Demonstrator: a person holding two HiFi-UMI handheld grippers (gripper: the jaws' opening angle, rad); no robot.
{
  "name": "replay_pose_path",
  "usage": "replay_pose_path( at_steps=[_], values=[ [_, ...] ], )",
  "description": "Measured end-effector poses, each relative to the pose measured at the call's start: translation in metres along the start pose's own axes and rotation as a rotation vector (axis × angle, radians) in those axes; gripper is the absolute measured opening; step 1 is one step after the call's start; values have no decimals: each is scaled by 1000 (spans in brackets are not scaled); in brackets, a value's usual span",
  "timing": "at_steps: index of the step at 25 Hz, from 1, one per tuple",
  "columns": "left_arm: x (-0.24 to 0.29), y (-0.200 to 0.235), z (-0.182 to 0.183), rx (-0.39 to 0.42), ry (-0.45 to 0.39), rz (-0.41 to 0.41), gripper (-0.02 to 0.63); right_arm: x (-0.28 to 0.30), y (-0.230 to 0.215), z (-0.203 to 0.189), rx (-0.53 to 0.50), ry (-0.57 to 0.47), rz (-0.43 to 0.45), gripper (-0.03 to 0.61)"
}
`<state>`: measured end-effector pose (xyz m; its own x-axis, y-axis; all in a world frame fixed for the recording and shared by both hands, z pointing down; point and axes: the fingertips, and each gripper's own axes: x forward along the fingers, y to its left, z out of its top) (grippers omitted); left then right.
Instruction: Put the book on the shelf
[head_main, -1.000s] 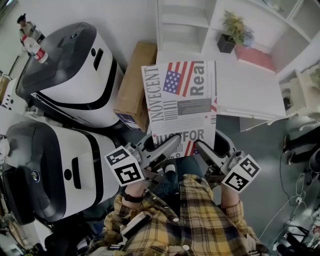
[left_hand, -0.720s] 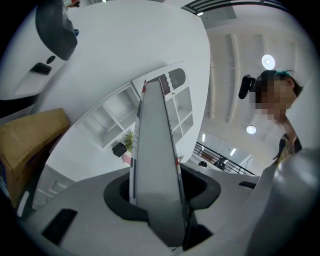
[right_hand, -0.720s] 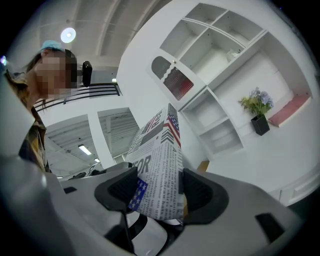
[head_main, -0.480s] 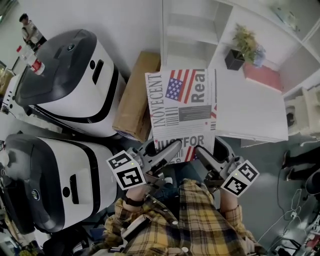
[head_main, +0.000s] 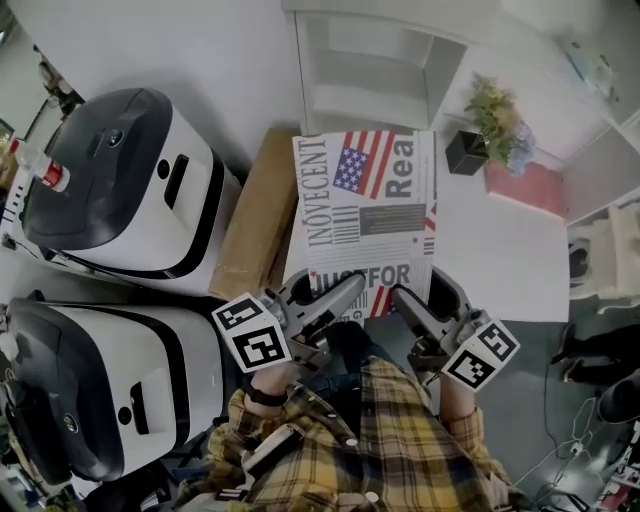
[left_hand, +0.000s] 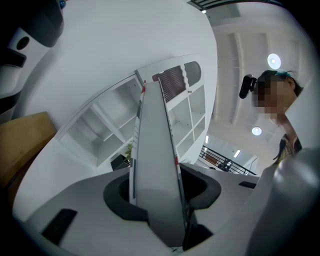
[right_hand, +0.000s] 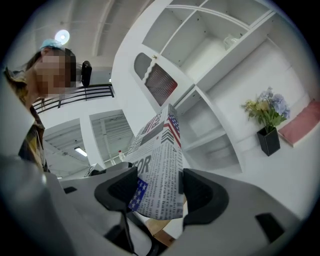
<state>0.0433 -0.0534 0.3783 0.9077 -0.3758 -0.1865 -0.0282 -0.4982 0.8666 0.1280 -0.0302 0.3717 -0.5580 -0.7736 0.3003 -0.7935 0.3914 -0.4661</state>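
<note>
The book (head_main: 365, 215) has a newspaper-print cover with a US flag and is held flat in front of me. Both grippers grip its near edge: my left gripper (head_main: 335, 295) at the near left corner, my right gripper (head_main: 410, 305) at the near right. In the left gripper view the book (left_hand: 155, 150) stands edge-on between the pads of the left gripper (left_hand: 160, 192). In the right gripper view the pads of the right gripper (right_hand: 157, 192) press on the printed cover (right_hand: 160, 165). The white shelf (head_main: 370, 60) with open compartments lies just beyond the book's far edge.
Two white-and-dark machines (head_main: 120, 190) (head_main: 100, 390) stand at the left. A cardboard box (head_main: 250, 225) leans between them and the book. A potted plant (head_main: 480, 120) and a pink book (head_main: 525, 190) rest on the white surface (head_main: 500, 260) at the right.
The book stays gripped the same way in both grippers. The shelf's open compartments have come more squarely beyond the book's far edge; the machines and box have shifted left and down.
</note>
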Motion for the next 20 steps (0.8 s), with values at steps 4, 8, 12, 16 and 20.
replay_pose_path(
  at_steps=[4, 8, 12, 16, 20],
  values=[
    [-1, -1, -1, 48, -38, -25, 183, 1, 0, 1, -59, -16, 28, 273],
    [9, 7, 6, 91, -64, -60, 183, 9, -10, 9, -114, -39, 45, 273],
    [0, 3, -2, 3, -28, 1, 183, 2, -3, -1, -27, 16, 16, 273],
    [-8, -5, -9, -91, 34, 65, 184, -7, 8, -9, 85, 64, -23, 273],
    [0, -3, 0, -77, 30, 64, 184, -2, 2, 1, 74, 45, -15, 273]
  ],
)
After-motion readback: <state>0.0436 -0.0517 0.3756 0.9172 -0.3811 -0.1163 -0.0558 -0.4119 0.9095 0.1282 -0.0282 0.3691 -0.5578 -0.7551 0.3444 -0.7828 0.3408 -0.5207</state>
